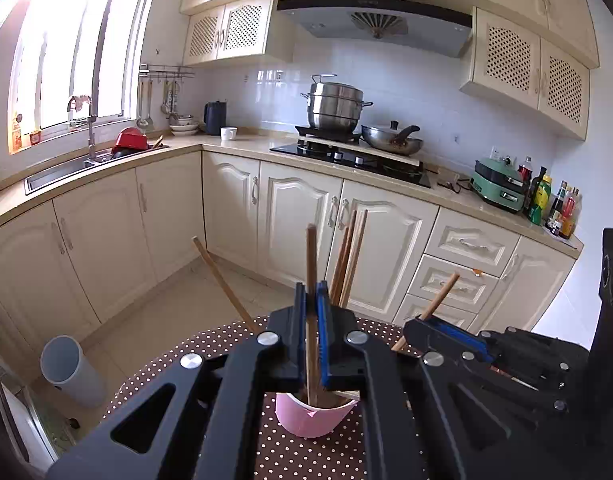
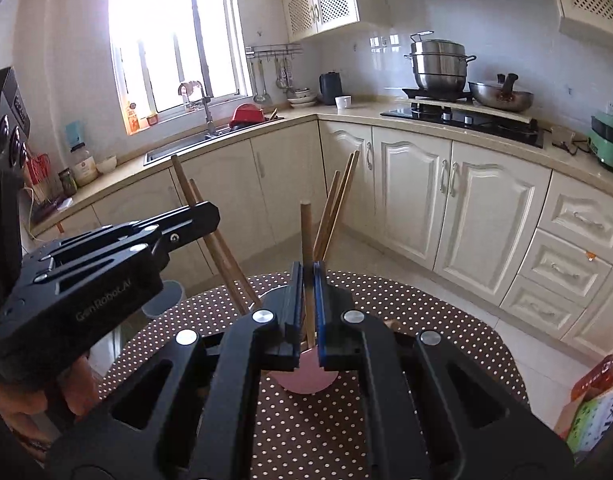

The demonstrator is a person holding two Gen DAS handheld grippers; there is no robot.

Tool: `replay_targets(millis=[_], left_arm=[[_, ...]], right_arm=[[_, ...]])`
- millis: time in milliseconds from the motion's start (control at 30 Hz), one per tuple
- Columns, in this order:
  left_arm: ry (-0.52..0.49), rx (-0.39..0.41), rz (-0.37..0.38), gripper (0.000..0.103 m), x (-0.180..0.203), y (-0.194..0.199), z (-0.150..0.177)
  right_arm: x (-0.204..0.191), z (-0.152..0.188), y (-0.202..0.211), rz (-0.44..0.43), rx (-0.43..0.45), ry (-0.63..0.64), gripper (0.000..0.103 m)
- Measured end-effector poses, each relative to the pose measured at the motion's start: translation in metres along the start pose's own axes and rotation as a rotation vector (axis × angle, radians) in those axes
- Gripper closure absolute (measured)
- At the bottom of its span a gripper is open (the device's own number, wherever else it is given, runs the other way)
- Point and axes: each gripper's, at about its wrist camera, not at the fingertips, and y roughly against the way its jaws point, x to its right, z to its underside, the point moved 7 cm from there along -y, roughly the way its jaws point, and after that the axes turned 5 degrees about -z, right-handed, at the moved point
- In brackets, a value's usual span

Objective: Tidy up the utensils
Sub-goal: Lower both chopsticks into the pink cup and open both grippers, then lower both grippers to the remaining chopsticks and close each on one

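Note:
A pink cup (image 1: 310,416) (image 2: 306,380) stands on the brown dotted table (image 1: 298,452) (image 2: 306,432). My left gripper (image 1: 311,292) is shut on an upright wooden chopstick (image 1: 311,256) whose lower end reaches into the cup. My right gripper (image 2: 307,268) is shut on another chopstick (image 2: 305,232), upright over the cup. In the left wrist view the right gripper (image 1: 422,322) comes in from the right with its stick (image 1: 442,292). In the right wrist view the left gripper (image 2: 214,212) enters from the left. Several loose chopsticks (image 1: 348,256) (image 2: 338,200) lean in the cup.
A grey bin (image 1: 66,364) stands on the floor left of the table. A printed packet (image 2: 590,412) sits at the table's right edge. A black box with knobs (image 1: 612,276) is at the far right. A hand (image 2: 26,400) holds the left gripper. Kitchen cabinets (image 1: 298,216) line the back.

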Motion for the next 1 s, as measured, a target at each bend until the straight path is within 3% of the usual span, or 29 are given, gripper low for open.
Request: replay_targets(millis=[67, 133, 167, 200, 267, 500, 800, 1000], left_arm=[[0.01, -0.005, 0.019, 0.096, -0.001, 0.006, -0.001], [0.014, -0.01, 0.018, 0.08, -0.004, 0.011, -0.001], [0.016, -0.006, 0.015, 0.064, -0.004, 0.015, -0.002], [0.021, 0.009, 0.014, 0.06, -0.006, 0.021, -0.003], [0.016, 0.017, 0.016, 0.059, -0.007, 0.029, -0.002], [0.008, 0.026, 0.007, 0.046, -0.01, 0.06, 0.004], [0.013, 0.001, -0.011, 0.041, -0.033, 0.1, 0.031], [0.041, -0.127, -0.023, 0.041, -0.063, 0.098, 0.088]], right_arm=[[-0.001, -0.001, 0.003, 0.003, 0.003, 0.002, 0.097], [-0.002, -0.002, 0.01, 0.01, 0.012, 0.005, 0.096], [-0.002, -0.003, 0.014, 0.012, 0.02, 0.004, 0.096], [-0.002, -0.004, 0.017, 0.012, 0.025, 0.003, 0.095], [-0.002, -0.005, 0.023, 0.014, 0.032, 0.003, 0.091], [-0.01, -0.004, 0.054, 0.01, 0.075, 0.006, 0.056], [-0.02, 0.012, 0.093, 0.017, 0.101, 0.033, 0.056], [-0.035, 0.054, 0.099, 0.013, 0.045, 0.097, 0.056]])
